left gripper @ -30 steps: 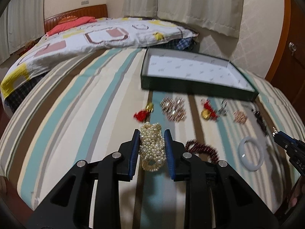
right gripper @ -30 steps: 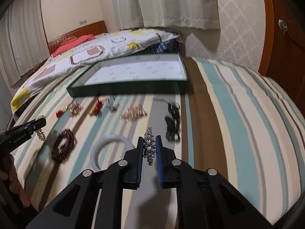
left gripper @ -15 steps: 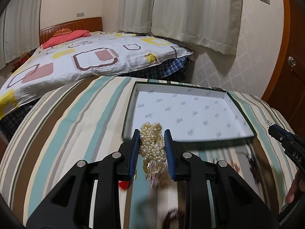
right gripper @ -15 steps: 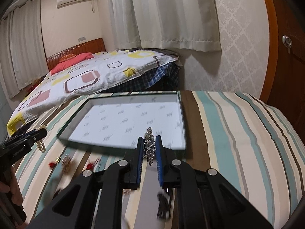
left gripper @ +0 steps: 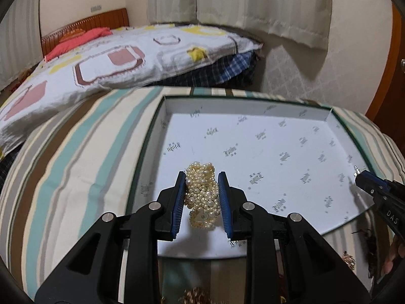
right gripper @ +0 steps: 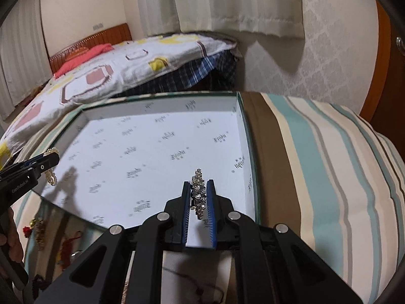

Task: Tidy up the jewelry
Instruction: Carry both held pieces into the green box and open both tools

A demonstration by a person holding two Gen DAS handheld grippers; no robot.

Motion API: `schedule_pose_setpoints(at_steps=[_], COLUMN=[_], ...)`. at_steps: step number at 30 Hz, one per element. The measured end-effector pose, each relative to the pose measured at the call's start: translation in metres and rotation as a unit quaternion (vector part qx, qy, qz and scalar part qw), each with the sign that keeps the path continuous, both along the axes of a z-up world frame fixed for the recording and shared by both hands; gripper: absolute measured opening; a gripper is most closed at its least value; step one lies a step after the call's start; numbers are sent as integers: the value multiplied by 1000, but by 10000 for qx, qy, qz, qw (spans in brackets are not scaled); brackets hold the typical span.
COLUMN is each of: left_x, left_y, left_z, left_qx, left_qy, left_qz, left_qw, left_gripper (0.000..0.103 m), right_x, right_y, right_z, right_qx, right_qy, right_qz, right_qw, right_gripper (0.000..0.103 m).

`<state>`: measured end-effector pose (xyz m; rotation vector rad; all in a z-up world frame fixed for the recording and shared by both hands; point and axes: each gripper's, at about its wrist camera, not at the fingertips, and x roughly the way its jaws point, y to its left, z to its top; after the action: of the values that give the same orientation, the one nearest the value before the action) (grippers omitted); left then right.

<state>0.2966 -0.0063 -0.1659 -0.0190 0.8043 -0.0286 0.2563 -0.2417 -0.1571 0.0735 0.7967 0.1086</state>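
My left gripper (left gripper: 201, 179) is shut on a cream pearl bracelet (left gripper: 201, 195), held over the near left part of the green-rimmed box (left gripper: 152, 136) with its white printed lining. My right gripper (right gripper: 199, 186) is shut on a silver rhinestone piece (right gripper: 198, 192), held over the box's (right gripper: 249, 131) near right corner. In the left wrist view the right gripper (left gripper: 360, 174) shows at the right edge. In the right wrist view the left gripper (right gripper: 52, 158) with the pearl bracelet (right gripper: 52, 174) shows at the left edge. Nothing lies inside the box.
The box rests on a striped bedcover (left gripper: 76, 157). Loose jewelry lies on the cover in front of the box: red and gold pieces (right gripper: 35, 228) and a gold cluster (left gripper: 195, 295). A bed with a patterned quilt (left gripper: 114, 58) lies beyond; a wooden door (right gripper: 389, 76) stands at the right.
Both grippers have moved forward from above the loose jewelry to above the box, each still holding its piece. The jewelry on the cover has dropped to the bottom of both views.
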Motion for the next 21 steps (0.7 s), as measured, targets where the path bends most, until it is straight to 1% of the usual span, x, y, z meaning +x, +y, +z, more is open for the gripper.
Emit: schedule_pose_setpoints(at_steps=[4, 9, 12, 13, 14, 15, 16, 17, 18, 21], left_x=[9, 17, 16, 16, 16, 16, 16, 16, 17, 16], left_y=[-2, -5, -6, -7, -7, -7, -7, -7, -6, -6], left_z=[-9, -17, -20, -21, -21, -21, -21, -21, -21, -20], left_qx=[52, 101, 100, 111, 115, 119, 120, 99, 63, 30], left_qy=[190, 375, 409, 403, 404, 397, 401, 401, 401, 391], left_qz=[-43, -77, -68, -69, -75, -83, -84, -75, -83, -113], left_qw=[9998, 9992, 9991, 9991, 9991, 9991, 9991, 9991, 9991, 9992], left_gripper=[25, 26, 26, 29, 31, 33, 39, 44, 45, 48], right_x=[6, 13, 13, 13, 14, 14, 13, 14, 13, 14], right_y=[-1, 1, 1, 1, 0, 0, 1, 1, 1, 2], right_z=[-7, -8, -8, -8, -8, -8, -7, -7, -7, -6], right_qx=[-31, -117, -121, -120, -107, -99, -110, -119, -115, -78], right_qy=[163, 199, 193, 191, 188, 176, 154, 141, 128, 148], right_qz=[33, 99, 126, 133, 146, 158, 165, 170, 181, 183], right_qw=[9999, 9997, 9997, 9997, 9997, 9997, 9997, 9997, 9997, 9997], right_gripper=[13, 14, 14, 15, 19, 25, 28, 34, 36, 36])
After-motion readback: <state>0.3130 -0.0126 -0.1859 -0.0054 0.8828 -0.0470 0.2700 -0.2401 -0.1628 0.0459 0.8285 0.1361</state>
